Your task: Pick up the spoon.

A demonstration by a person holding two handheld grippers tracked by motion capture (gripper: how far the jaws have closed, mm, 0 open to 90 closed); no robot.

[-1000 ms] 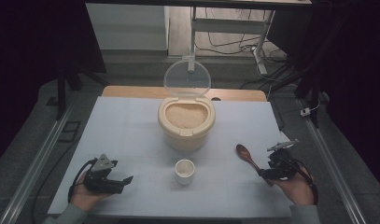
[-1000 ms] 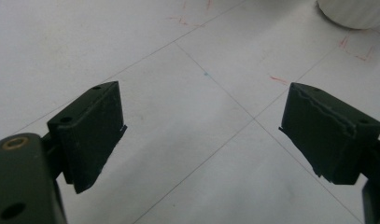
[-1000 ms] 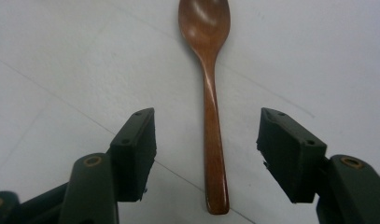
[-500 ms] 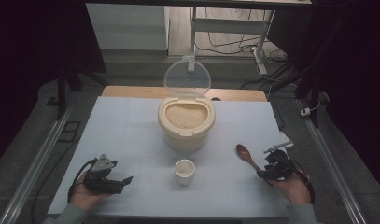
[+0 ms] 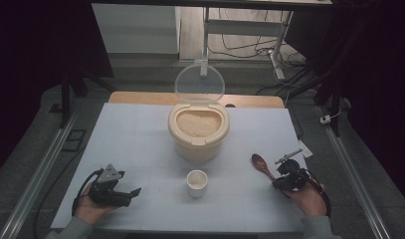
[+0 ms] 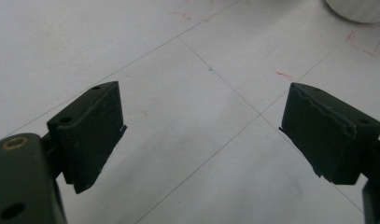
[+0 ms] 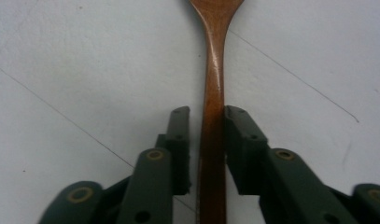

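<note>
A: High view, surroundings?

B: The right gripper point(image 5: 283, 180) sits at the handle end of the wooden spoon point(image 5: 261, 165), whose bowl lies ahead of the jaws toward the rice container point(image 5: 198, 130). The container's clear lid point(image 5: 199, 83) stands raised behind it. A white cup point(image 5: 197, 182) stands between the two grippers, well apart from both. The left gripper point(image 5: 133, 193) rests low on the white table point(image 5: 140, 129), jaws pointing toward the cup. Nothing lies between the right jaws and the spoon.

A: Left gripper view?

B: Jaws wide apart, bare table between them; a white rim point(image 6: 360, 9) shows far ahead at upper right.

A: Right gripper view?

B: The spoon handle point(image 7: 212, 116) runs straight between the jaws. They have just been closing and stand close on either side of it; a thin gap shows at the left pad, so a firm clamp cannot be confirmed.

A: Change from a second ago?

B: The right gripper sits lower, onto the handle. The left gripper, cup and container are unchanged.
</note>
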